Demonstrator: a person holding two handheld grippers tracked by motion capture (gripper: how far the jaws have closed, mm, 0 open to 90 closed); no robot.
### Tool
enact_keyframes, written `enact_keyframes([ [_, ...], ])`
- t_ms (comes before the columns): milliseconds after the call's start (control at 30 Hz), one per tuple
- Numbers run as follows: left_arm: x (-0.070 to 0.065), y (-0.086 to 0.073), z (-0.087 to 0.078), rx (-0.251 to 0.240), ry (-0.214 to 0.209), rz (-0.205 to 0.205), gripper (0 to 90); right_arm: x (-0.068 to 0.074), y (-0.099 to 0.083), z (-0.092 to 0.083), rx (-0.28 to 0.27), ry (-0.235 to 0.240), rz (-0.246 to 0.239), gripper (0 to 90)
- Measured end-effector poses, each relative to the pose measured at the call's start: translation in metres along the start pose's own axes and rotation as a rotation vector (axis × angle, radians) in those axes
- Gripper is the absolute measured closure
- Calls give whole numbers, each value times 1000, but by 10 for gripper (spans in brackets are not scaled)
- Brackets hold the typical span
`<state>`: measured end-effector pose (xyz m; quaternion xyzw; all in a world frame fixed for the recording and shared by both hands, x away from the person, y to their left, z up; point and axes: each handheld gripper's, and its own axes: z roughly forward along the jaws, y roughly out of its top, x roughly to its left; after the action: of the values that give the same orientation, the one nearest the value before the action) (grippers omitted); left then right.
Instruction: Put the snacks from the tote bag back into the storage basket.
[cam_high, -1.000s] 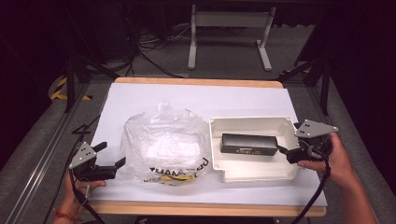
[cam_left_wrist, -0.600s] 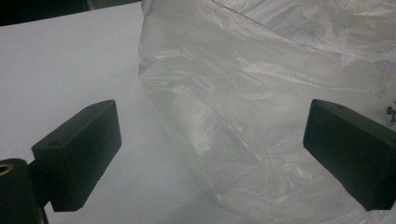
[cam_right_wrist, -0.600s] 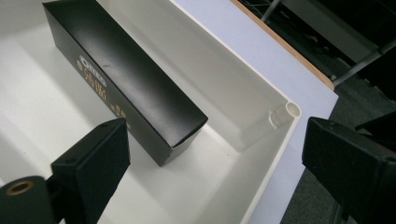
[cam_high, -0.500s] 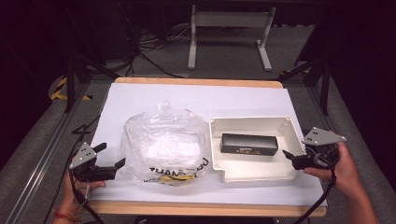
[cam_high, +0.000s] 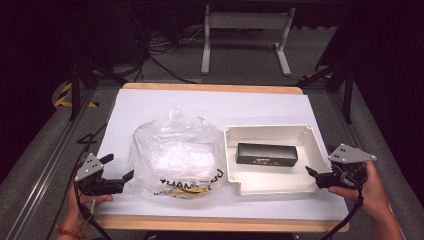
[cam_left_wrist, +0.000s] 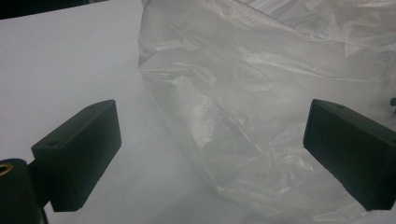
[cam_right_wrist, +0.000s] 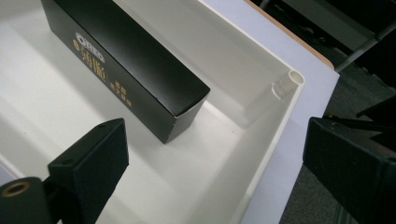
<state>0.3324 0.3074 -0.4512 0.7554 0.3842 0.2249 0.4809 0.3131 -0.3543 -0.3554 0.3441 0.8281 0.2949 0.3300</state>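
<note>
While both hands sit low at the near edge of the table (cam_high: 165, 102), the left gripper (cam_high: 119, 176) hangs with its jaws spread wide and empty, pointed at the near-left flank of the clear plastic bag (cam_high: 175, 152), and in the left gripper view that crinkled film (cam_left_wrist: 261, 107) sits right between the two pads without touching either. This bag looks feather-light, soft and slippery, so it should collapse and slide rather than resist; my pick is a pinch on a bunched fold at its near edge, not the smooth bulge. Over on the right, the right gripper (cam_high: 314, 176) is also agape and carrying nothing, hovering just off the near-right corner of the white tray (cam_high: 272, 187). Farther in, the black box (cam_high: 266, 154) lies flat in the tray, stiff, light cardboard by the look of it, best gripped across its narrow end (cam_right_wrist: 187, 114). Against a second ago, the right gripper has dropped back and outward from the tray's right wall, while the left one, bag and box have held their places.
</note>
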Motion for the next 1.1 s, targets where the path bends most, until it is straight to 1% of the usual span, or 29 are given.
enact_keyframes([
  [67,-1,0,0,7,0,3,51,0,-5,-1,0,1,16,74],
  [100,-1,0,0,10,2,7,51,0,-8,-1,0,-8,17,73],
  [167,-1,-1,0,11,1,8,51,0,-10,-1,1,-2,24,71],
  [267,-1,-1,0,16,2,10,51,1,-15,-1,-6,-2,33,70],
  [333,-2,-2,0,22,9,20,51,2,-19,-2,-11,5,42,66],
  [400,-2,-2,0,28,6,24,50,3,-23,-3,-25,0,49,66],
  [433,-2,-2,-1,29,6,24,50,3,-25,-4,-29,7,57,65],
  [467,-2,-2,-1,29,6,24,50,3,-25,-4,-29,7,57,65],
  [600,-3,-2,-2,22,2,25,50,7,-35,-4,-42,19,52,58],
  [700,-4,-2,-2,20,-2,29,50,12,-43,-5,-78,24,33,55],
  [767,-4,-2,-2,22,-2,32,50,14,-48,-4,-83,27,39,53],
  [833,-4,-2,-2,24,-2,34,50,15,-50,-4,-90,18,48,53],
  [900,-4,-2,-2,25,0,35,50,17,-54,-2,-91,23,62,53],
  [1000,-4,-2,-2,25,1,36,50,19,-61,-2,-109,30,73,51],
  [1033,-4,-2,-2,24,2,36,50,20,-63,-2,-117,29,74,49],
  [1100,-4,-2,-3,23,4,35,50,21,-64,-2,-117,26,81,49],
])
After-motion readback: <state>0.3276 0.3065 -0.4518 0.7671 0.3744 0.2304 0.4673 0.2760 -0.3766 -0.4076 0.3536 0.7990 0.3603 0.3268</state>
